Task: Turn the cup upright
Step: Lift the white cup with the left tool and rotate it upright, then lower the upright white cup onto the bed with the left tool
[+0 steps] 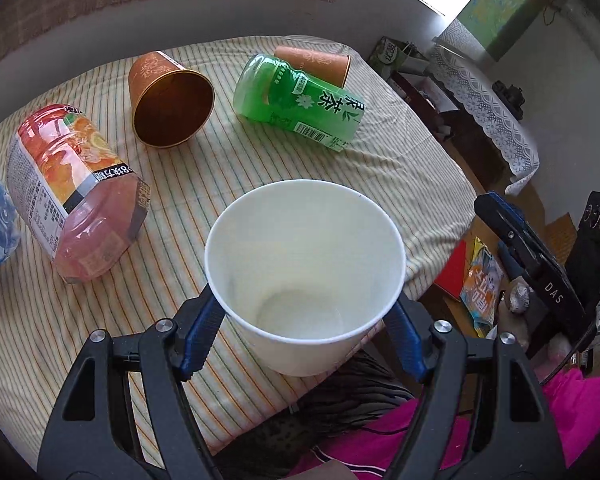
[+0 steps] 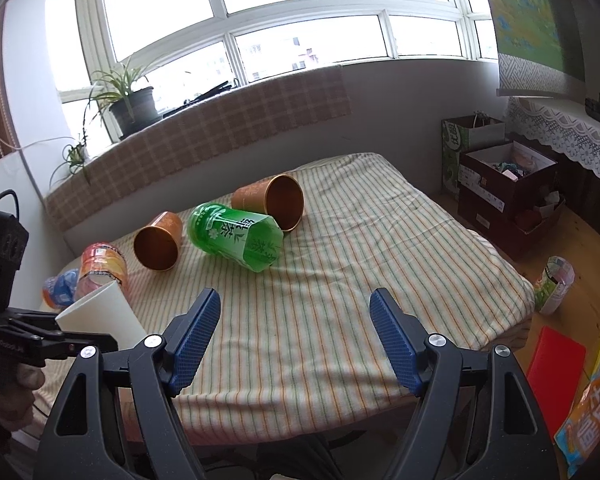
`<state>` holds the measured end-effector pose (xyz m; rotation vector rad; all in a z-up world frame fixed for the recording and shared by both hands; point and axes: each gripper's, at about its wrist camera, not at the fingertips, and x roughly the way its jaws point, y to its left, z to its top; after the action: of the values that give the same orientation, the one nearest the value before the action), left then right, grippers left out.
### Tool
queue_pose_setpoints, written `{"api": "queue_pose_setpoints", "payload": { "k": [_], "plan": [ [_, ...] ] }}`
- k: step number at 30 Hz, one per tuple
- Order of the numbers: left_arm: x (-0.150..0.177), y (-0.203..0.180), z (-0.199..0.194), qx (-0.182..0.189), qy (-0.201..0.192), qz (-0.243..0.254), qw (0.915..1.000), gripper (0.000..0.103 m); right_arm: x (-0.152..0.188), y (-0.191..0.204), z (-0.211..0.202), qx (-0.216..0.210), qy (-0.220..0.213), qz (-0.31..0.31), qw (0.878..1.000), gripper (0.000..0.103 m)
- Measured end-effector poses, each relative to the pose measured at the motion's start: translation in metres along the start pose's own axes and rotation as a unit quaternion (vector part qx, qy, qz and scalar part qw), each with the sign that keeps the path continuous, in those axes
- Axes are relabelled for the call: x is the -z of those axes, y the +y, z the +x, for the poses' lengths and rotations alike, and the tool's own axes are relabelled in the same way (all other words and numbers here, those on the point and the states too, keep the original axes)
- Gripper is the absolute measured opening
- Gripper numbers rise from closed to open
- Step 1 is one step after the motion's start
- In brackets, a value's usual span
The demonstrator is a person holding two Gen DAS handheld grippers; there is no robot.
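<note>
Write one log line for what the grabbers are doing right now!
left gripper: shut on white cup, mouth toward camera | right gripper: open, empty | brown cups: lying sideways

White paper cup (image 1: 305, 276), plain, empty, mouth open toward left wrist camera, rim round and undented. Held off striped cloth between blue pads of left claw (image 1: 305, 334), near front edge. In right wrist view same cup (image 2: 100, 318) sits tilted, rim up-left, at far left.
</note>
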<state>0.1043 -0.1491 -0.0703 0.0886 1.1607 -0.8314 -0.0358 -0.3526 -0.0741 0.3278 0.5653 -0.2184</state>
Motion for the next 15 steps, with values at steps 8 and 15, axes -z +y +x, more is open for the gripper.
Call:
{"api": "queue_pose_setpoints", "payload": {
  "k": [8, 15],
  "plan": [
    [-0.018, 0.010, 0.014, -0.004, -0.022, -0.027, 0.9994, 0.077, 0.000, -0.003, 0.005, -0.001, 0.008, -0.003, 1.000, 0.077],
    [-0.017, 0.030, 0.018, -0.002, -0.034, -0.071, 0.9969, 0.077, -0.003, 0.000, 0.015, -0.027, 0.031, 0.003, 0.999, 0.077]
  ]
}}
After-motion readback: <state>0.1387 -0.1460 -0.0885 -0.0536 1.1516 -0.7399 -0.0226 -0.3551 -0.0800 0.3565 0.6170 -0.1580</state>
